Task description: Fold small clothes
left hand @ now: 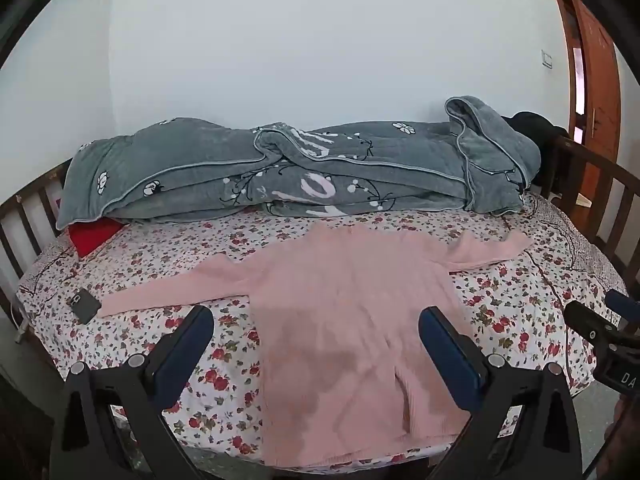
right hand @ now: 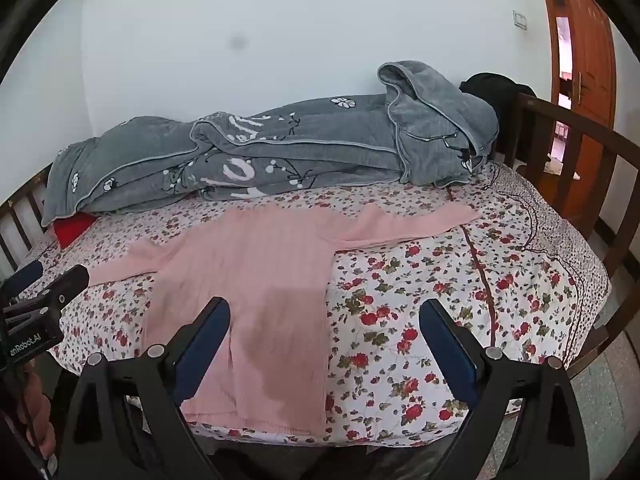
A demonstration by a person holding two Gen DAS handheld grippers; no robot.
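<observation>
A pink long-sleeved sweater (left hand: pixel 344 312) lies flat on the floral bedsheet (left hand: pixel 516 312), both sleeves spread out, hem toward me. It also shows in the right wrist view (right hand: pixel 260 280). My left gripper (left hand: pixel 316 320) is open and empty, held above the sweater's lower half. My right gripper (right hand: pixel 324 312) is open and empty, above the sweater's right edge and the sheet. The right gripper also shows at the edge of the left wrist view (left hand: pixel 600 320), and the left gripper at the edge of the right wrist view (right hand: pixel 44 284).
A rumpled grey quilt (left hand: pixel 304 168) lies along the far side against the wall. A red cloth (left hand: pixel 94 234) peeks from under it. A dark phone (left hand: pixel 83 305) lies on the sheet at left. Wooden bed rails (right hand: pixel 568 152) stand at both ends; a door (right hand: pixel 584 56) is at right.
</observation>
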